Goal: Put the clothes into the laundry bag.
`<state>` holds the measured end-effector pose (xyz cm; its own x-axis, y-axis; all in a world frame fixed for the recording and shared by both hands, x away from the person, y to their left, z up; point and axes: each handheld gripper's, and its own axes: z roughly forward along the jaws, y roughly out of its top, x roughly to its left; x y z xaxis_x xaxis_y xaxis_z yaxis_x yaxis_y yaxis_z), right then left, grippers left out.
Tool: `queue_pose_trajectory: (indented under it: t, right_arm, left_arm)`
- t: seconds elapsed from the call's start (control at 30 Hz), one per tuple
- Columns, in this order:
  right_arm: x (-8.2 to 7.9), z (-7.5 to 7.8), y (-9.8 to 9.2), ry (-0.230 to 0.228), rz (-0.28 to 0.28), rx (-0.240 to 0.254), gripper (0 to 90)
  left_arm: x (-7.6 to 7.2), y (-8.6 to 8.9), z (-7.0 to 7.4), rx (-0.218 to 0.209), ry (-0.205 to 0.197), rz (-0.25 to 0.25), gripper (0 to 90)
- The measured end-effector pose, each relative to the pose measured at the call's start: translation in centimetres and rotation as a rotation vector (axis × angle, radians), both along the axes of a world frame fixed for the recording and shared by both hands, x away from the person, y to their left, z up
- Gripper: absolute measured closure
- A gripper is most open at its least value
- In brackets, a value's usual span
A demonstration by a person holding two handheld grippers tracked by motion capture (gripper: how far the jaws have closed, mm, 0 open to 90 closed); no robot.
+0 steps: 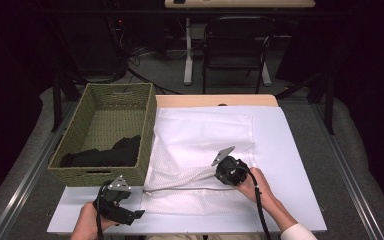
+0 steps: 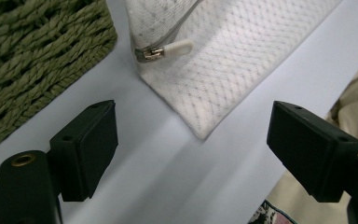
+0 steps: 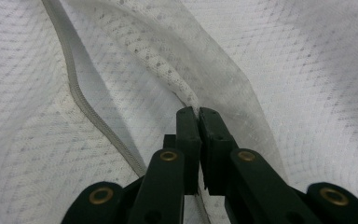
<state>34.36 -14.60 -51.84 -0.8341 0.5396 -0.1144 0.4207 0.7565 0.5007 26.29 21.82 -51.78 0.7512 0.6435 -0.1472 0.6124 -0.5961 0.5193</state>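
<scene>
Right tongs (image 3: 199, 114) pinch white mesh laundry bag (image 3: 279, 70), zipper (image 3: 81, 100) open.

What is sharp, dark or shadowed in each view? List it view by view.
High view: the room behind is nearly black, while the white mesh bag and table are brightly lit. Left gripper view: the zipper pull is sharp, and the open left gripper casts soft shadow streaks on the table. Right gripper view: mesh weave crisp around the shut right gripper, a faint shadow at upper right.

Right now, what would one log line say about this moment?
right gripper: shut on mesh bag edge, lifted | left gripper: open, near zipper pull | basket: dark cloth
</scene>
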Motion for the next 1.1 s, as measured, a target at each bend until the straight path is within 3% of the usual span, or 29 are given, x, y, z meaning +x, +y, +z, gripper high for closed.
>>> queue_pose_trajectory:
  t: [0.1,0.27,0.47,0.87,1.07,1.1]
  right_arm:
    - [0.1,-0.1,0.0,-0.001,-0.007,-0.005,86.9]
    - [0.1,-0.1,-0.1,0.000,-0.010,-0.004,86.9]
    - [0.1,-0.1,-0.2,-0.005,-0.008,0.006,86.9]
    - [0.2,0.0,-0.4,-0.013,-0.016,0.013,86.9]
    - [0.2,0.0,-0.4,-0.014,-0.016,0.013,87.0]
    - [0.2,0.0,-0.4,-0.014,-0.016,0.013,87.0]
  left_arm:
    - [0.0,0.0,0.6,0.000,0.010,-0.072,15.1]
    - [-0.2,0.2,2.1,-0.038,0.014,-0.116,14.6]
    - [0.1,0.2,4.2,-0.026,-0.012,-0.165,11.8]
    - [2.0,0.9,8.0,0.026,-0.057,-0.205,10.6]
    - [2.0,0.9,8.0,0.026,-0.057,-0.205,10.6]
    - [3.9,1.7,9.7,0.072,-0.080,-0.188,10.6]
